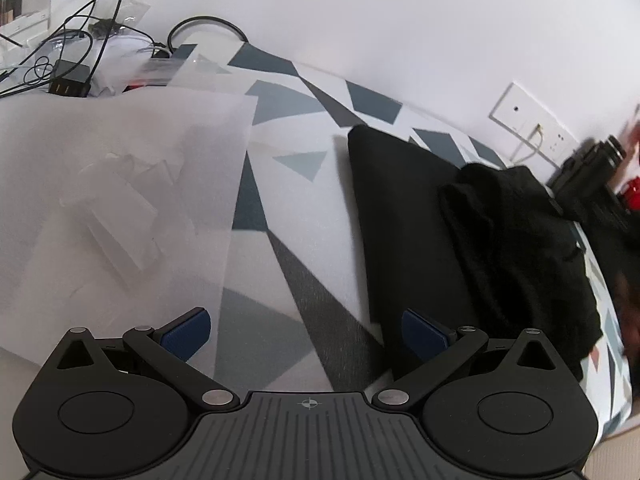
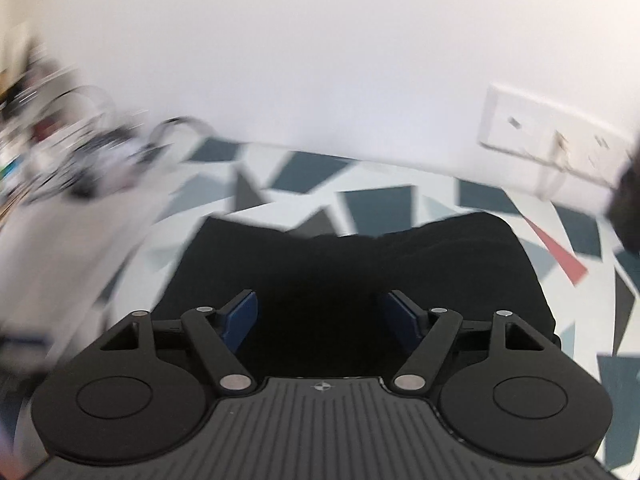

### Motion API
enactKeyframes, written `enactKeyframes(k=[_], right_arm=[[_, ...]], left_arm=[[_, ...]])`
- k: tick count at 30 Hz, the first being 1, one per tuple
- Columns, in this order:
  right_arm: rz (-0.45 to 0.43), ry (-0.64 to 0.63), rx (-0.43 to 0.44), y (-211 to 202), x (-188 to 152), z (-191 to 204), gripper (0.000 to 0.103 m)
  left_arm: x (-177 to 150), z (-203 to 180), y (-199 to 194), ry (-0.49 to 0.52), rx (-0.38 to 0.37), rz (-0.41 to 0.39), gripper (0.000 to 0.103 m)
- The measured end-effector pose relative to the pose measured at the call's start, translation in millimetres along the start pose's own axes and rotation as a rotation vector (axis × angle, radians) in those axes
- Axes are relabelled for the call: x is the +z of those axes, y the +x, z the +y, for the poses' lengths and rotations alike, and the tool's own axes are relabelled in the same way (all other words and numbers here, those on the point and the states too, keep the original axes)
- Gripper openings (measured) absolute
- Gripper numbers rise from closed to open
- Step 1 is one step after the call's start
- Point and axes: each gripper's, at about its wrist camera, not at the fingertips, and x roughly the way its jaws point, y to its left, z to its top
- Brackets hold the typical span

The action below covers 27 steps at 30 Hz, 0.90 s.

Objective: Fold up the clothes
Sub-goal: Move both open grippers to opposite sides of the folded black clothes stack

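Left wrist view: the left gripper (image 1: 306, 330) is shown with its blue-padded fingers (image 1: 188, 332) spread wide and nothing held between them; it hovers above a tablecloth printed with grey, blue and white triangles (image 1: 288, 184); a black, soft, matte garment (image 1: 460, 232) lies to its right, flat along one straight edge and bunched into a loose heap on the far side; a translucent white plastic sheet (image 1: 120, 184) lies to the left, smooth and slightly creased; a tangle of black cables (image 1: 68, 52) is seen at the back beside a white wall (image 1: 360, 20).

Right wrist view, blurred by motion: the right gripper (image 2: 318, 318) is shown with fingers likewise parted wide and empty, directly over the black garment (image 2: 360, 264), whose far edge dips in the middle.

The folding is judged to be partly done; for a neat fold, the crumpled heap should be pinched at its outer edge, lifted just clear, and laid flat over the smooth part; the thin cloth is likely to slip if gripped shallowly.
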Motion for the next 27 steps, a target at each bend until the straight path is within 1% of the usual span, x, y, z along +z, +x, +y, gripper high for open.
enactKeyframes(k=[2,4,6,7,9,10,11,13,16,18,21,23,24,25,26,27], right_arm=[[0.031,0.070,-0.025,21.9,6.8,-6.6,0.073],[0.078,0.108,-0.035,41.5,8.9,-9.8,0.073],[0.113,0.088,-0.048,52.4,5.5,-7.6,0.073],[0.118,0.050,-0.055,54.7,2.8,-4.3,0.069],[0.102,0.010,-0.047,50.9,-0.9,-2.4,0.058],[0.092,0.019,-0.033,46.2,-0.9,-5.1,0.051],[0.082,0.043,-0.015,40.1,0.1,-9.9,0.049],[0.059,0.068,0.028,24.5,4.5,-16.3,0.047],[0.045,0.030,0.090,1.8,12.2,-14.3,0.048],[0.110,-0.018,0.115,5.2,12.9,-5.4,0.048],[0.157,-0.091,0.073,27.9,1.3,12.5,0.054],[0.179,-0.131,0.049,40.5,-5.7,24.0,0.071],[0.180,-0.143,0.048,40.9,-6.5,29.1,0.074],[0.180,-0.157,0.054,39.6,-6.9,33.9,0.080],[0.179,-0.176,0.057,39.0,-8.4,37.6,0.083],[0.177,-0.197,0.057,38.9,-10.4,40.7,0.083]], left_arm=[[-5.0,-1.8,-1.2,0.010,-0.002,0.013,0.102],[-11.3,-5.1,-0.7,0.025,-0.006,0.027,0.102],[-17.3,-7.4,-0.8,0.028,-0.006,0.033,0.102],[-20.2,-8.1,-1.1,0.028,-0.009,0.035,0.102],[-23.8,-7.2,-1.8,0.017,-0.017,0.036,0.102],[-25.1,-6.1,-2.2,0.008,-0.023,0.036,0.102],[-26.0,-4.8,-2.7,0.001,-0.028,0.035,0.102],[-25.3,-1.9,-3.6,-0.006,-0.033,0.033,0.102],[-24.4,0.9,-3.8,-0.014,-0.042,0.031,0.102],[-24.4,1.1,-3.6,-0.014,-0.043,0.029,0.102],[-25.2,-0.5,-3.3,-0.006,-0.037,0.028,0.102],[-26.3,-1.2,-3.9,-0.005,-0.034,0.029,0.102],[-26.8,-1.3,-4.3,-0.006,-0.034,0.029,0.102],[-27.4,-1.3,-4.6,-0.007,-0.033,0.028,0.102],[-28.0,-1.3,-5.0,-0.008,-0.034,0.027,0.102],[-28.5,-1.2,-5.2,-0.008,-0.034,0.025,0.102]])
